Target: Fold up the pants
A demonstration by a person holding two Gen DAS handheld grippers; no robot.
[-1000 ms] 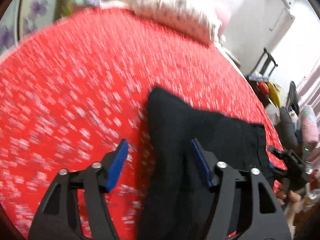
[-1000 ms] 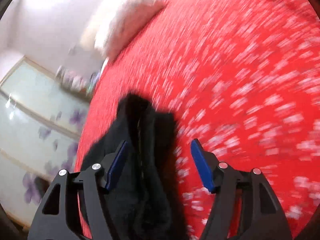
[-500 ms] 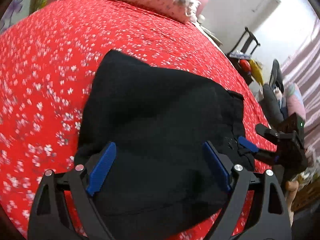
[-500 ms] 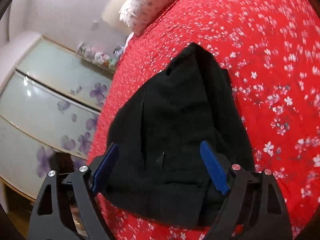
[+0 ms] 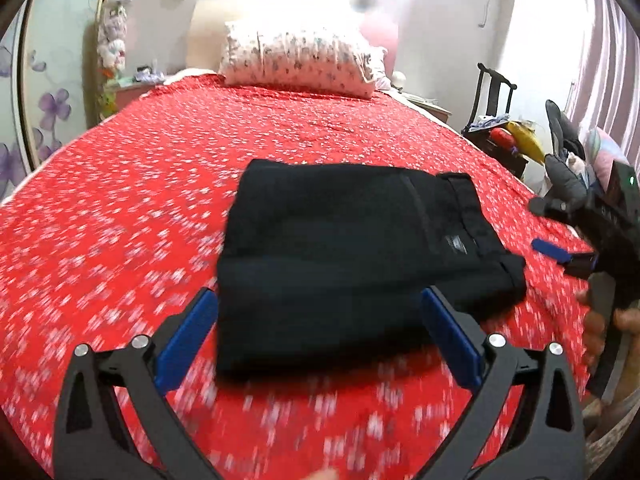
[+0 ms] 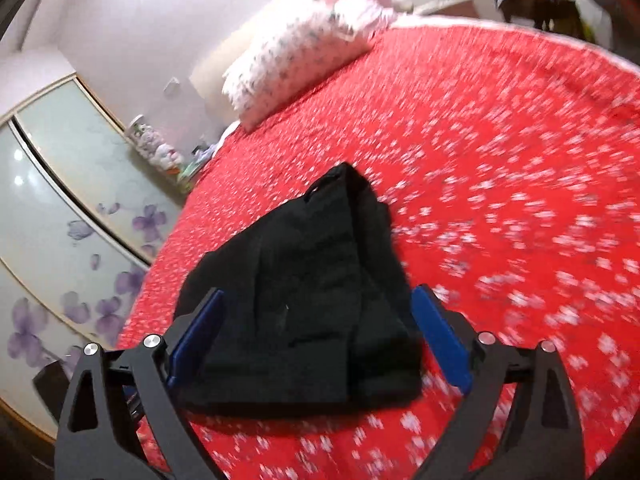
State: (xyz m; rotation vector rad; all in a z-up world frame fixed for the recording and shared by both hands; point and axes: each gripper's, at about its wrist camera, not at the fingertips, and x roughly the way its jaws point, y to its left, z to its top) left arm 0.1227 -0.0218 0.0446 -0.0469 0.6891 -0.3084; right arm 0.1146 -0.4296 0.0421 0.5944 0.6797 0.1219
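The folded black cloth pants (image 5: 352,256) lie mid-bed on the red flowered bedspread (image 5: 120,208); both the left gripper (image 5: 316,340) and the right gripper (image 6: 318,340) gape wide, holding nothing, so just square any loose edges gently.

Both views bright, indoor diffuse light. Wall (image 5: 440,20) behind the pillow (image 5: 300,62) blows out to white; same overexposure upper left in the right wrist view. Heavy fisheye: dark vignette corners, bed edges curve. Motion blur smears the bedspread (image 5: 100,240) print, worst near the frame bottom and across the right wrist view (image 6: 520,200). Black pants (image 5: 340,248) show almost no fabric detail.
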